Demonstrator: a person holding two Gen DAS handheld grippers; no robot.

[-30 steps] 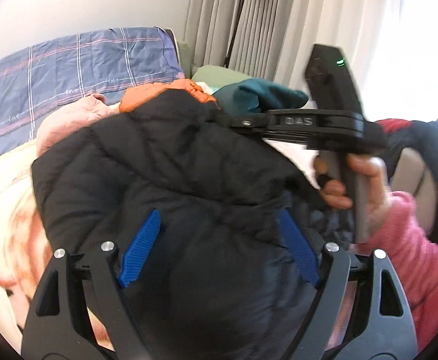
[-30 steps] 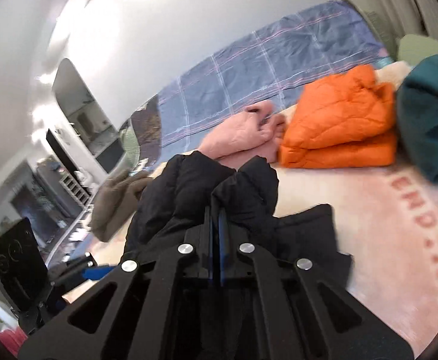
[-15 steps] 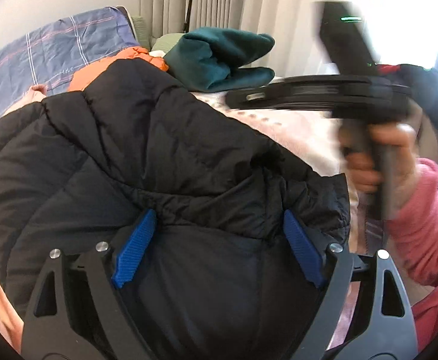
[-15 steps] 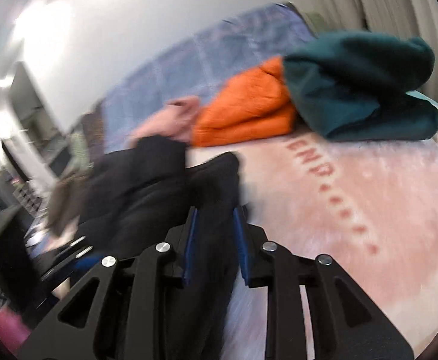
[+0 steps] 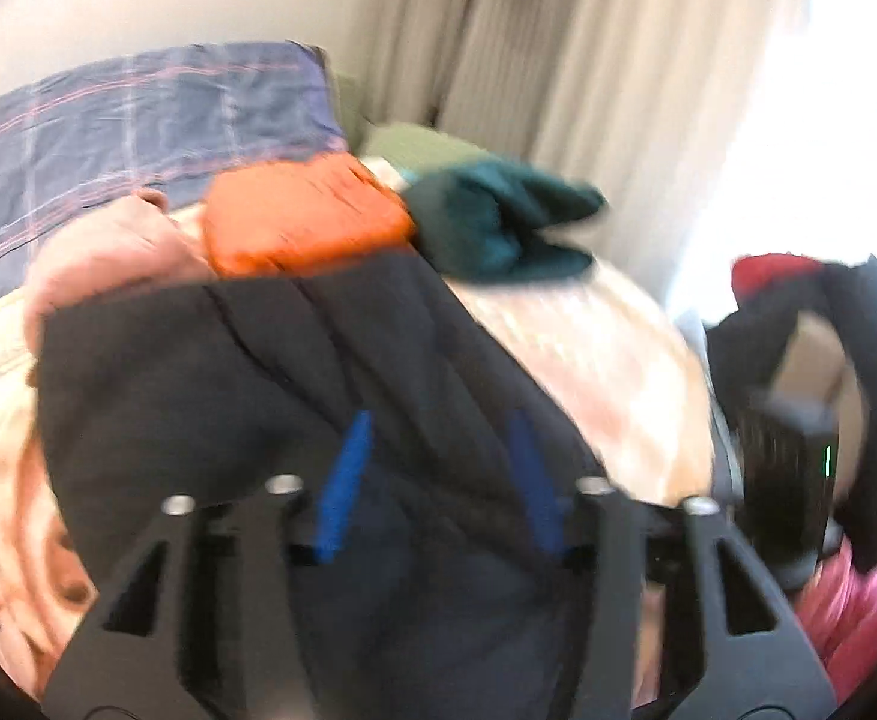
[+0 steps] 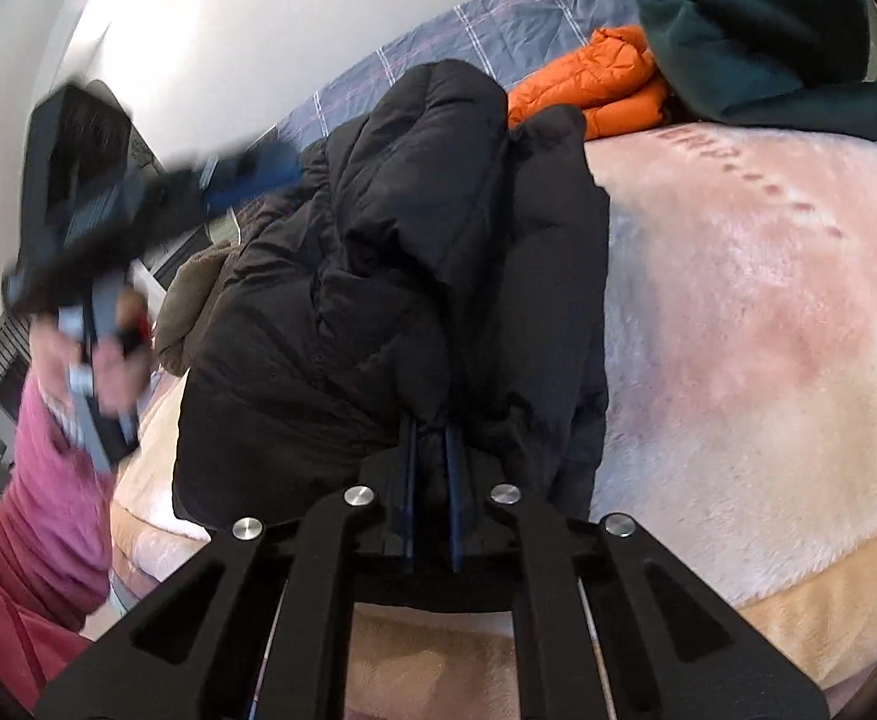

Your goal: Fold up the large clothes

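A black puffer jacket (image 6: 414, 276) lies bunched on the pink fleece blanket (image 6: 768, 324) of a bed. My right gripper (image 6: 429, 438) is shut on the jacket's near edge, its blue pads close together with fabric between them. In the left wrist view the jacket (image 5: 270, 372) fills the middle, and my left gripper (image 5: 438, 438) is open, its blue pads apart over the jacket. The left gripper also shows blurred in the right wrist view (image 6: 246, 174), at the jacket's far left side.
A folded orange jacket (image 6: 600, 84), a dark green garment (image 6: 762, 42) and a pink garment (image 5: 108, 252) sit at the bed's far end by a blue plaid cover (image 5: 126, 120). Curtains (image 5: 588, 60) hang behind. A brown garment (image 6: 192, 306) lies left.
My left gripper's pads have drawn closer together and its view has swung left. My right gripper has closed on the jacket and dropped toward the bed's near edge.
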